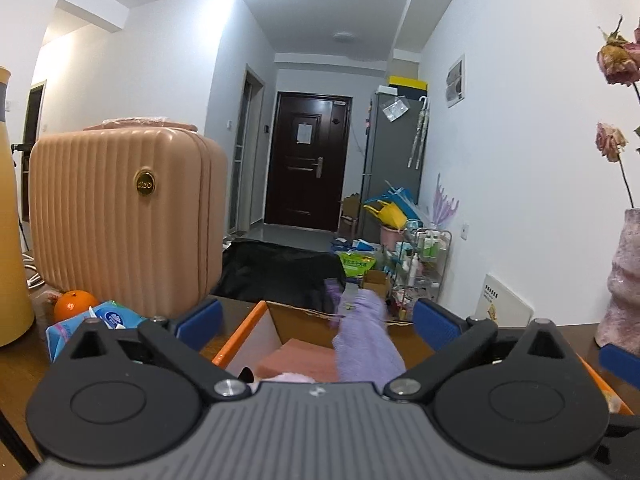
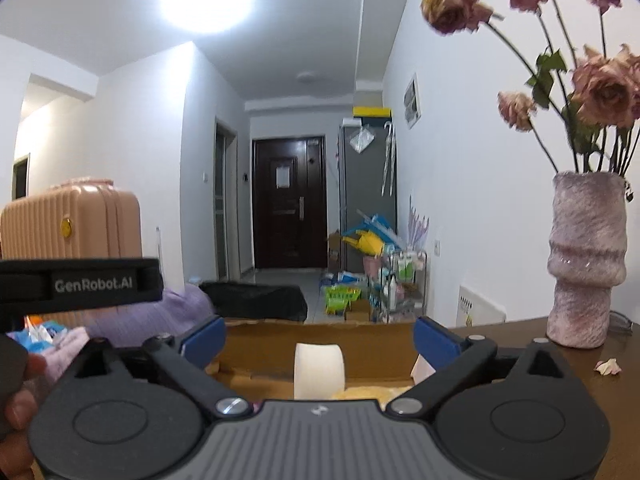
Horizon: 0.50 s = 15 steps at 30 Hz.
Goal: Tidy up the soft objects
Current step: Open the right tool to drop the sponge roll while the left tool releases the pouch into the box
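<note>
In the left wrist view my left gripper [image 1: 316, 320] is open above a cardboard box [image 1: 256, 326] with an orange edge. A lilac sock [image 1: 366, 338] hangs blurred between the blue fingers, touching neither pad. A pink sponge block [image 1: 302, 358] lies in the box, with a pale fluffy item [image 1: 288, 378] at the gripper's base. In the right wrist view my right gripper [image 2: 318, 338] is open over the box [image 2: 256, 344]. A white roll [image 2: 319, 368] stands inside, with a yellow soft item [image 2: 364, 392] below it. Lilac cloth [image 2: 160, 312] lies at the left.
A peach suitcase [image 1: 124, 216] stands at the left on the wooden table [image 2: 560, 364]. An orange [image 1: 74, 304] and a tissue pack [image 1: 108, 320] lie before it. A yellow bottle [image 1: 10, 220] is far left. A pink vase [image 2: 586, 264] of dried roses stands right.
</note>
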Tool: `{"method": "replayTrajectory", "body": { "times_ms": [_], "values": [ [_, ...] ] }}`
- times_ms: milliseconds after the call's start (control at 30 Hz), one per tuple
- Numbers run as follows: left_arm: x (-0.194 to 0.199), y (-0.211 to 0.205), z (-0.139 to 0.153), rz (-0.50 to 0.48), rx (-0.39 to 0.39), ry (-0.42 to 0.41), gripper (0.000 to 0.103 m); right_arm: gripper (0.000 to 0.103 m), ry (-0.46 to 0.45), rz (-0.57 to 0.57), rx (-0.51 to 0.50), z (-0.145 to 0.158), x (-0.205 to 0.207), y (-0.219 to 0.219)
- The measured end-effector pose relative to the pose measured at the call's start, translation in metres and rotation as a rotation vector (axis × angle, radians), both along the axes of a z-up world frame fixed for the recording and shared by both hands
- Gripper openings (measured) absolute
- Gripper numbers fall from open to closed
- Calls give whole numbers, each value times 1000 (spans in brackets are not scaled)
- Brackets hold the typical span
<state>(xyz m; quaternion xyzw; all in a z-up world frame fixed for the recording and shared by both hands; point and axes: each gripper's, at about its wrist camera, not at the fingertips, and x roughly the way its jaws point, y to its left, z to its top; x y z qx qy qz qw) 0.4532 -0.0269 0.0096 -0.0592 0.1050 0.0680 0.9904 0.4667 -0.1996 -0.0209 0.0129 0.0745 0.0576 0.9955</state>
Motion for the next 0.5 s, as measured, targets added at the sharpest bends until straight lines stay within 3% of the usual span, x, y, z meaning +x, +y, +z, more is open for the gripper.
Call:
{"method": "replayTrajectory", "body": {
  "times_ms": [500],
  "values": [
    [-69,4,13,-16,24,-49,103,103,-95,-1,-11,10,-72,-18]
  ]
}}
